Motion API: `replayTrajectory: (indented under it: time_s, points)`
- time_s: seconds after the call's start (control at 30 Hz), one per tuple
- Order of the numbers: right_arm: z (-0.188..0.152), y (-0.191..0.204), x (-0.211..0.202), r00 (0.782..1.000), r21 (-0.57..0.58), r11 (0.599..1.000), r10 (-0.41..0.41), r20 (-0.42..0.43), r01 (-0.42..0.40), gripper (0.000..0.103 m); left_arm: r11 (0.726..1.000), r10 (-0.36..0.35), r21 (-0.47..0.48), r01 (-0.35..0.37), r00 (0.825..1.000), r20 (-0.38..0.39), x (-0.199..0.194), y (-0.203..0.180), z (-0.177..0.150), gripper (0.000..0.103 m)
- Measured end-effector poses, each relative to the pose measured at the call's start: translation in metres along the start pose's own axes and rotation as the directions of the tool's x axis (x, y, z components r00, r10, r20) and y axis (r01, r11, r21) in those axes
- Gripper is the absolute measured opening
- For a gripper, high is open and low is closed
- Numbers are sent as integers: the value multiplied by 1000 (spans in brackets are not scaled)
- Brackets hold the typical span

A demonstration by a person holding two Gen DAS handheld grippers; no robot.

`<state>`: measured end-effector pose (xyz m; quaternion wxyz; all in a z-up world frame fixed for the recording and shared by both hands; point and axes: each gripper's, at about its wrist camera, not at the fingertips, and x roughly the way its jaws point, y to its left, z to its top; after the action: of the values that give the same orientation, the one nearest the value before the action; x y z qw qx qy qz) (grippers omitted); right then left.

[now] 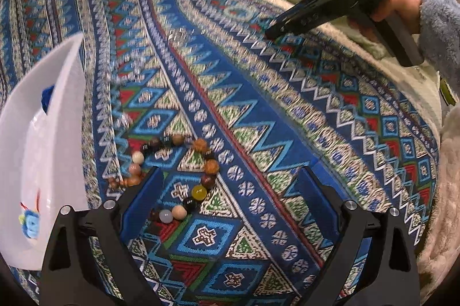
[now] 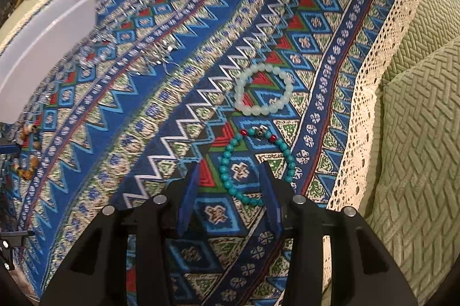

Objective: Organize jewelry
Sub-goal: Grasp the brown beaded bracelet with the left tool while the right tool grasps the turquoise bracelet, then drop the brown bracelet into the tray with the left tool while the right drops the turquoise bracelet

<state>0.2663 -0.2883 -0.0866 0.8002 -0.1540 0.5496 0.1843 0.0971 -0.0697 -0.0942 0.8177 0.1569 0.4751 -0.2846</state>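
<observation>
A bracelet of mixed brown, amber and yellow beads [image 1: 199, 192] lies on the patterned cloth. My left gripper [image 1: 231, 173] stands wide open just above it; its left finger covers part of the ring, and no pad touches a bead. A turquoise bead bracelet [image 2: 222, 169] with red beads lies under my right gripper [image 2: 230, 169]. That gripper is partly open, with the ring's left side between the fingers and the right finger across its other side. The right gripper [image 1: 290, 25] also shows far off in the left wrist view. A pale mint bracelet [image 2: 264, 90] lies just beyond.
A white tray [image 1: 43, 162] holding small blue trinkets stands left of the mixed bracelet; the tray [image 2: 43, 47] shows at far left. Clear crystal beads [image 2: 161, 53] lie mid-cloth. A green cushion [image 2: 417, 133] and lace cloth edge [image 2: 368, 104] border the right. A hand in a fluffy blue sleeve [image 1: 437, 27] holds the right gripper.
</observation>
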Motion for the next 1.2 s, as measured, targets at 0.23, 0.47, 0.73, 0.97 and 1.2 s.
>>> replayTrajectory:
  time_s: [0.23, 0.47, 0.73, 0.97, 1.2]
  points:
    - [2, -1, 3, 999, 29, 999, 33, 10, -33, 7, 999, -40, -19, 40, 999, 4, 4, 5, -2, 82]
    - [6, -2, 5, 999, 63, 997, 51, 14, -52, 7, 998, -42, -40, 44, 998, 47, -2, 10, -2, 35]
    - [-1, -7, 3, 997, 92, 993, 66, 34, -69, 6, 996, -31, -76, 36, 997, 70, -5, 16, -5, 10]
    - [-6, -12, -8, 996, 129, 990, 54, 72, -63, 6, 991, -60, -116, 71, 994, 94, -19, 21, -8, 10]
    - [-7, -11, -42, 991, 132, 989, 47, 125, -64, 6, 987, -74, -131, 94, 986, 150, -52, 25, -4, 10]
